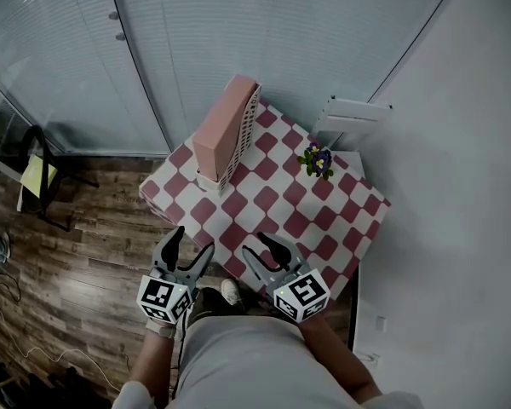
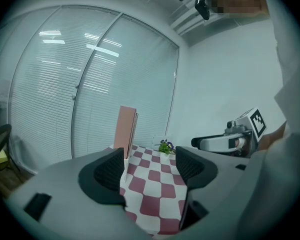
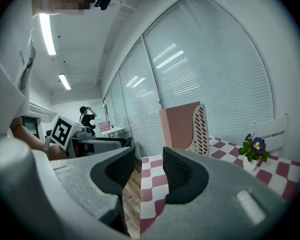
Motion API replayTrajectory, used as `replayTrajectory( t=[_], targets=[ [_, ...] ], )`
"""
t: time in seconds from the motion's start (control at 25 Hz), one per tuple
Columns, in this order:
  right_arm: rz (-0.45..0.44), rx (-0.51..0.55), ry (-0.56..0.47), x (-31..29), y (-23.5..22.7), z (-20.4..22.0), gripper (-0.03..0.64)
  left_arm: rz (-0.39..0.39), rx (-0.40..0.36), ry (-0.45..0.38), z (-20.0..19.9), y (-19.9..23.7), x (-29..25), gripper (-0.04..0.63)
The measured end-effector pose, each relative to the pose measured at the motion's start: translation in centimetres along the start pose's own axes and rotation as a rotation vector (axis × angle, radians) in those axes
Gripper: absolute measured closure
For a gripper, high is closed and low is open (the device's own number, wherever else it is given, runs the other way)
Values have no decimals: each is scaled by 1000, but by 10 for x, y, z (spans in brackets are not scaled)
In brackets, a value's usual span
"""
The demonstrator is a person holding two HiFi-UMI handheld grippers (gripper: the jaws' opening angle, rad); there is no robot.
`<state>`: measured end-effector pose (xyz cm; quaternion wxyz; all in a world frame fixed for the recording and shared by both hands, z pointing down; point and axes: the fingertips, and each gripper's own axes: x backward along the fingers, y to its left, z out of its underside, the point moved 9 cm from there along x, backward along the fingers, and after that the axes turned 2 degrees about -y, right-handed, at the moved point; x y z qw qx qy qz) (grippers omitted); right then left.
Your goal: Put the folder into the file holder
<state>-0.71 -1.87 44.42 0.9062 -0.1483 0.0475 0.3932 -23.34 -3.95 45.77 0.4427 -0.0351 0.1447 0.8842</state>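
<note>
The small table (image 1: pixel 324 247) with its red-and-white checked cloth stands in the corner against a glass wall with blinds (image 1: pixel 281 24). At the far left of the table the pink folder (image 1: pixel 220 130) stands upright in the file holder (image 1: pixel 248 135). The holder's perforated wall runs along the folder's right side, and a white lip shows at its near end. How deep the folder sits I cannot tell. Well to the right of it stands a little potted plant with purple flowers (image 1: pixel 317 160), and past that, at the table's far corner, a white slatted object (image 1: pixel 351 113).

The person stands at the near edge with both tools held out low, side by side and well short of the folder. The left gripper (image 1: pixel 192 244) has its jaws moderately apart with only the checked cloth showing between them. The right gripper (image 1: pixel 260 245) has its jaws set at a narrower gap, also with nothing in it. Neither touches anything on the table.

Off to the left on the wooden floor (image 1: pixel 68 254) is a chair with a yellow seat (image 1: pixel 38 173).
</note>
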Motion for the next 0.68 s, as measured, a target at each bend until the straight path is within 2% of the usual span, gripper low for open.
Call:
replayTrajectory(
  t=[0.68],
  targets=[
    [12, -10, 19, 2, 9, 7, 460, 1, 16, 28, 11, 1, 6, 279]
  ],
)
